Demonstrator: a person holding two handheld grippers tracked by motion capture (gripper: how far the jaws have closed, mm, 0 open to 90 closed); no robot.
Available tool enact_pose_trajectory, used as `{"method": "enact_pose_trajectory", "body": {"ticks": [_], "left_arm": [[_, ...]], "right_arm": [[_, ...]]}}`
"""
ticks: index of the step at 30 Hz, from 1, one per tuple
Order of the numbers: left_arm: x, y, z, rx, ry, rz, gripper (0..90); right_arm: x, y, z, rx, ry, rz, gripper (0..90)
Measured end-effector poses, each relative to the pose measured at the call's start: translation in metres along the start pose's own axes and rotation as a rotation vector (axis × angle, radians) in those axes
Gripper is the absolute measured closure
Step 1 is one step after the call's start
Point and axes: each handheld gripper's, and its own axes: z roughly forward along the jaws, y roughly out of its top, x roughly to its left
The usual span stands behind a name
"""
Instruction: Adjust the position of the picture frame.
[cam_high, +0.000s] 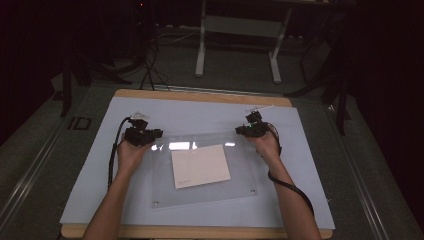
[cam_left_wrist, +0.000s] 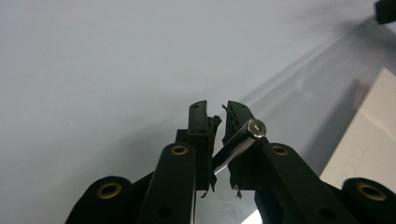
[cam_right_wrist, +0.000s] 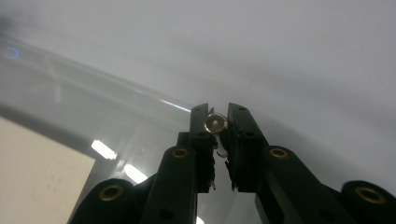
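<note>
Fingers: left gripper (cam_left_wrist: 216, 122) clamps silver metal standoff screw (cam_left_wrist: 256, 128) | right gripper (cam_right_wrist: 218, 122) pinches matching silver screw (cam_right_wrist: 215, 123) | far corners of clear acrylic sheet (cam_high: 200, 192), tabletop (cam_high: 200, 117)

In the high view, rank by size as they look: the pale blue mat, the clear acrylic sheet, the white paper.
1. pale blue mat, largest
2. clear acrylic sheet
3. white paper, smallest, lying within the sheet's outline
</note>
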Motion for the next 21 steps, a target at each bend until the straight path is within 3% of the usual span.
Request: {"method": "enact_pose_trajectory", "body": {"ticks": [2,6,11,14,19,21], "left_arm": [[-0.002,0.008,0.013,0.018,-0.008,0.0,81.3],[-0.005,0.009,0.026,0.022,-0.008,-0.013,81.5],[-0.005,0.005,0.039,0.038,-0.007,-0.012,82.0],[-0.006,0.005,0.039,0.038,0.001,-0.01,81.9],[-0.009,0.006,0.039,0.046,0.022,-0.013,82.1],[-0.007,0.005,0.039,0.041,0.011,-0.024,81.9]], "right_arm": [[-0.002,-0.013,-0.008,-0.005,-0.017,0.023,81.5],[-0.006,-0.019,-0.015,0.003,-0.04,0.026,81.4],[-0.011,-0.029,-0.011,0.018,-0.04,0.049,81.8],[-0.014,-0.036,-0.006,-0.005,-0.022,0.082,81.2],[-0.015,-0.036,-0.006,-0.01,-0.019,0.073,81.0],[-0.015,-0.036,-0.006,-0.011,-0.015,0.07,80.9]]}}
